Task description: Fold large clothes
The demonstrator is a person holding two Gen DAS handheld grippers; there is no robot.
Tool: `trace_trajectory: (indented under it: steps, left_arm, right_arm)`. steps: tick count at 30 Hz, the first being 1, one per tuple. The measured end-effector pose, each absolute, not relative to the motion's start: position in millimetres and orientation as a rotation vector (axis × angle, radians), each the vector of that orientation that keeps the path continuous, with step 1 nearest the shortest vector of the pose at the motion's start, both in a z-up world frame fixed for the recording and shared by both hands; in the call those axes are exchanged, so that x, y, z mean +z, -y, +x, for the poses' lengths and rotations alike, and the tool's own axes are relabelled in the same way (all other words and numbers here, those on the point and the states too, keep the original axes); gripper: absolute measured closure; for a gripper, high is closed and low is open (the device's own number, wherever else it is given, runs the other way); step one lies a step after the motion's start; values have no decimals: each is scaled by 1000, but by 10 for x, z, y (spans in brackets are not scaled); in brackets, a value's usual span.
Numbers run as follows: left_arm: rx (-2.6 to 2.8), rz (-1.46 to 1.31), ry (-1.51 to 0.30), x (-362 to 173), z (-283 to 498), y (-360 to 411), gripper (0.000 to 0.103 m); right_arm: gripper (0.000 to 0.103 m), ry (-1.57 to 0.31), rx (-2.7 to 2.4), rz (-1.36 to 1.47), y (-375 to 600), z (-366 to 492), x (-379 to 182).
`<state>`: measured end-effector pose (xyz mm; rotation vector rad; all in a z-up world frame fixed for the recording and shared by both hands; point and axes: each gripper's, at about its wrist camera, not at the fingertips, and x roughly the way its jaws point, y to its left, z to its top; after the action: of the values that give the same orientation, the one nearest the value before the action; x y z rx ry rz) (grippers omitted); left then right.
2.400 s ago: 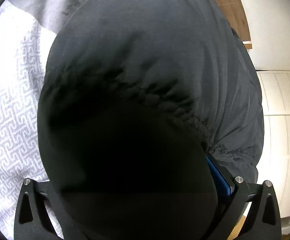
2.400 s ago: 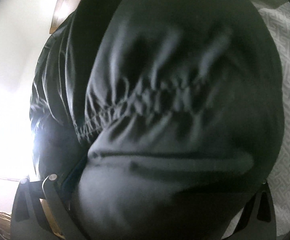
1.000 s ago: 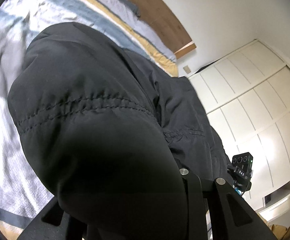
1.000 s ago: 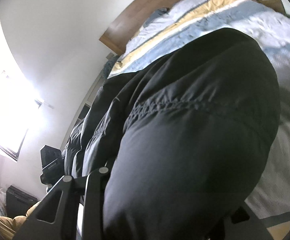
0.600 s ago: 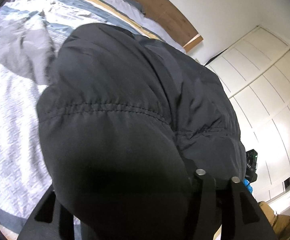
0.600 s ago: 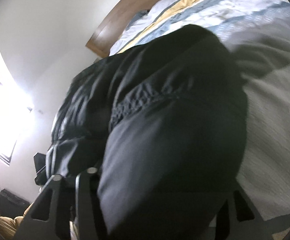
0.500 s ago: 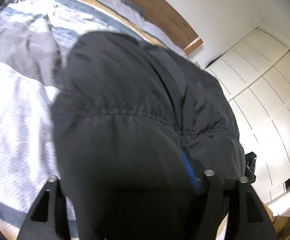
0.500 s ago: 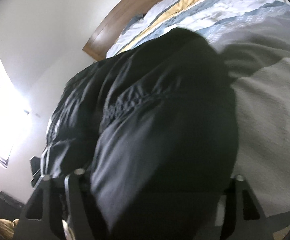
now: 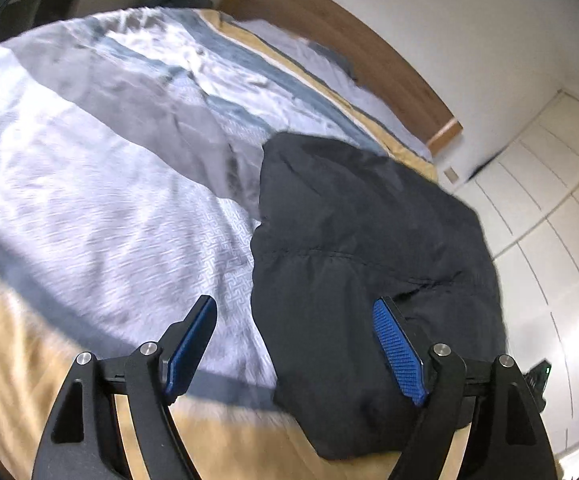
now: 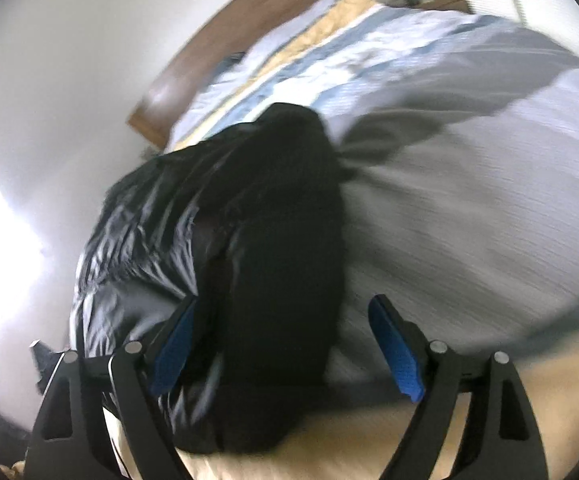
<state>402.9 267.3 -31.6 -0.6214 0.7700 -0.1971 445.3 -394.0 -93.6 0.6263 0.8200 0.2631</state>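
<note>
Patterned grey, blue and yellow bedding (image 9: pixel 101 216) carries a black padded jacket (image 9: pixel 353 248), bunched near the bed's foot edge. Left gripper (image 9: pixel 295 344) and right gripper (image 10: pixel 281 346) hang over the jacket, jaws opening, pads clear of its fabric.

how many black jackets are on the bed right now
1. The black jacket lies bunched on the bed near its foot edge, in front of both grippers; nothing shows of any others.

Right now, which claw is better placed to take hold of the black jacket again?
Right, marginally. Both claws are opening. The right claw has the black jacket filling most of its gap; the left claw only straddles the jacket's edge.
</note>
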Motion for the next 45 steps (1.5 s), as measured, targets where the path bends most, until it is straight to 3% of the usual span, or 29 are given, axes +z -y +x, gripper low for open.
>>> trace_trajectory:
  steps: [10,16,23,27,30,45]
  left_arm:
    - [-119,-480,-709,541,2933,-2179,15]
    - [-3,-340,-648,765,2246,-1748,12]
    - [81,-219,-600,839,1612,-1333,0]
    - [91,-170,-574,905,1382,-1174,0]
    - [105,-127,-557,949,1250,-1084,0]
    - [145,-68,-489,1090,854,-965,0]
  right_arm:
    - [19,-787,186,501,3713,3250,-45]
    - [19,-755,185,384,3244,2560,329]
    - [19,-742,145,190,2606,1914,387]
    - [17,-707,119,107,2287,1672,401]
    - [8,-675,106,59,2101,1520,429]
    - [7,-605,62,13,1888,1019,648]
